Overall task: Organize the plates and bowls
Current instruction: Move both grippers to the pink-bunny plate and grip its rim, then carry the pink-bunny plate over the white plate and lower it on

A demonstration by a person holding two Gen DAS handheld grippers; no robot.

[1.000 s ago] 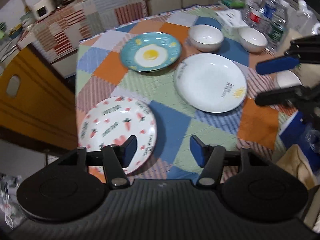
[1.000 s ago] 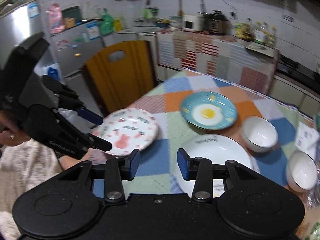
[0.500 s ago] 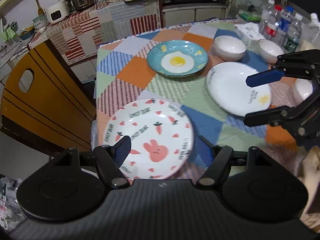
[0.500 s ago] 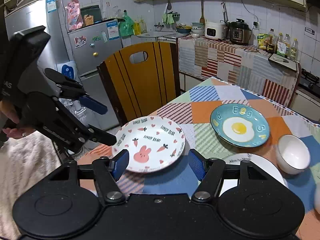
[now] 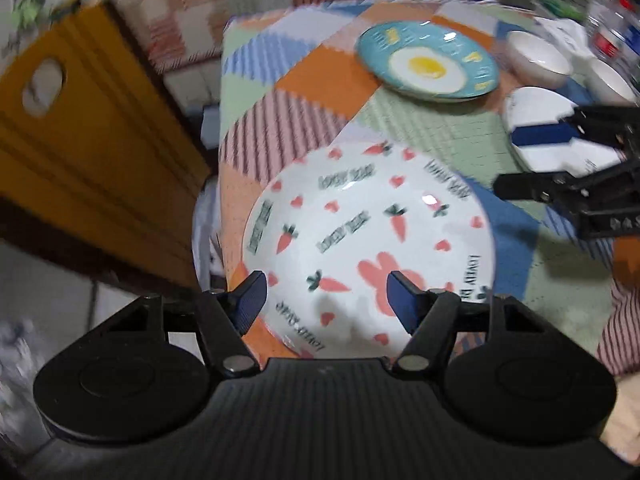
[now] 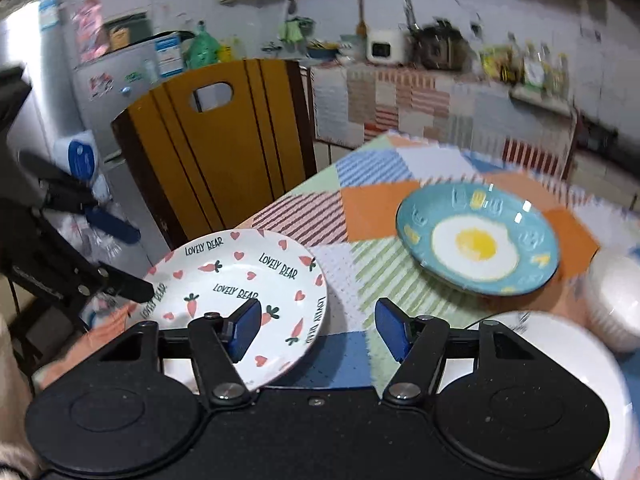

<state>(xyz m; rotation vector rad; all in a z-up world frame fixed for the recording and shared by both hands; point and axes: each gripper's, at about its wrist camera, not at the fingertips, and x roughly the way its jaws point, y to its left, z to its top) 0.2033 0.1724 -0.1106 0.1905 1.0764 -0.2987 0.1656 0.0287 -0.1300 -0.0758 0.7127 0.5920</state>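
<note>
The rabbit plate point(image 5: 368, 236) sits at the table's near corner beside the chair point(image 5: 80, 152); it looks glazed, stiff, breakable, slippery. The left gripper point(image 5: 324, 300) hovers with fingers apart: pinch the near rim

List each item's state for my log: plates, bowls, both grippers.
Bunny plate: flat on the table, at its near edge, not gripped.
Egg plate: flat on the table, empty.
White plate: flat on the table, partly hidden by the right gripper.
Bowls: upright, empty.
Left gripper: open, over the bunny plate.
Right gripper: open, holding nothing.
</note>
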